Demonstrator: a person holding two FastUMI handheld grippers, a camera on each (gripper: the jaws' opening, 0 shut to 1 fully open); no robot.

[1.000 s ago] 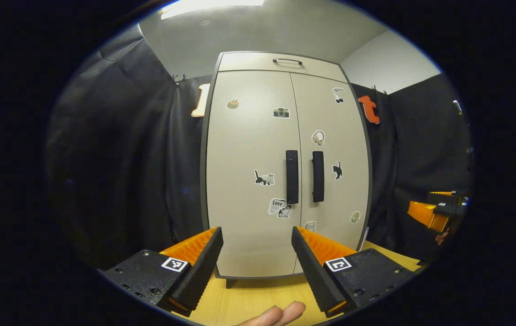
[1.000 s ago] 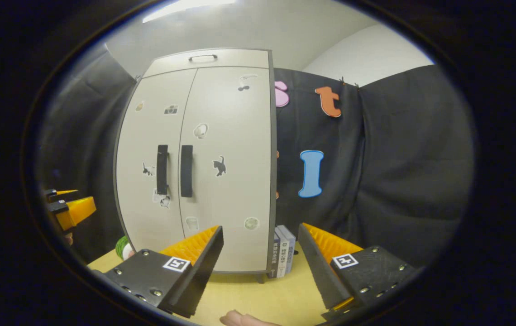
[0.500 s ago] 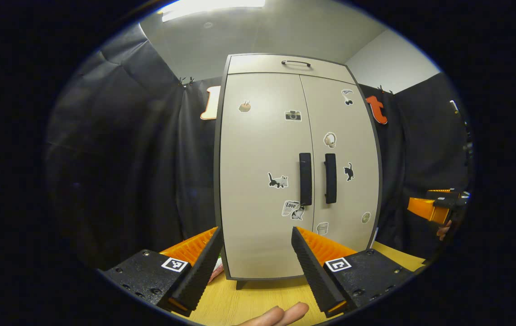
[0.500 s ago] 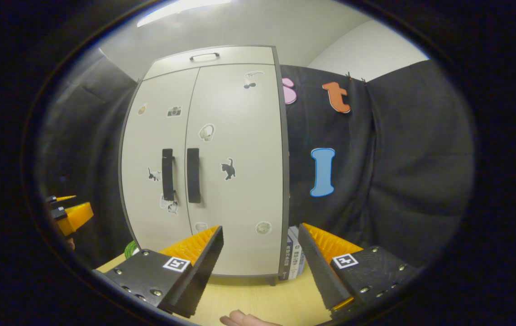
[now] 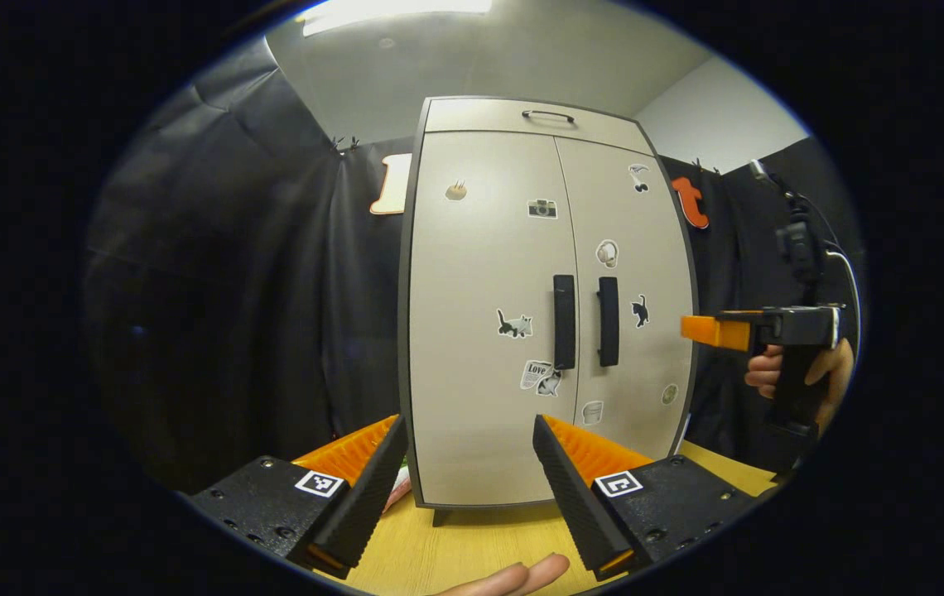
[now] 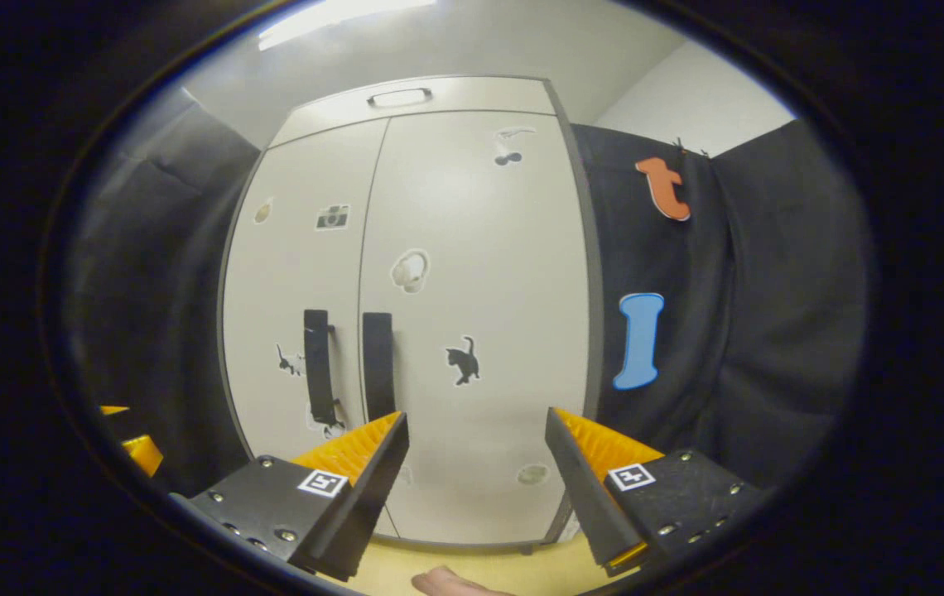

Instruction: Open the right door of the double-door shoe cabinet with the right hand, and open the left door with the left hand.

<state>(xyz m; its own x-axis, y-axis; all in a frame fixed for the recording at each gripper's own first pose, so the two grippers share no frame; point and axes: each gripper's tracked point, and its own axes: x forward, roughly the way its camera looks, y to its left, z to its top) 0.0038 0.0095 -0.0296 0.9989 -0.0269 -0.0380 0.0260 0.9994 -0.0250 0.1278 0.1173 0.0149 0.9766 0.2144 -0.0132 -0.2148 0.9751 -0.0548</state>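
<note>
Both doors shut on the shoe cabinet [image 5: 513,331], standing on the bench [image 5: 472,550] at centre of the left gripper view, running from about 12 down to 6 o'clock. Left door [image 5: 484,273] and right door [image 6: 480,314] flush, their two dark handles side by side at the seam: left handle [image 5: 564,321] just beside right handle [image 6: 377,364]. Left gripper [image 5: 470,451] held back from the cabinet, fingers apart, nothing between them. Right gripper [image 6: 476,451] likewise spread and empty, nearer the right door, with the right handle off toward 10 o'clock of its fingers; seen also in the left gripper view at 3 o'clock [image 5: 708,329], level with the handles. Likely risks: with the handles so close together, a finger could slip behind the wrong handle or catch both; a shallow pinch could slide off the handle on pulling; a hard tug could shift the whole cabinet on the bench rather than swing the door.
</note>
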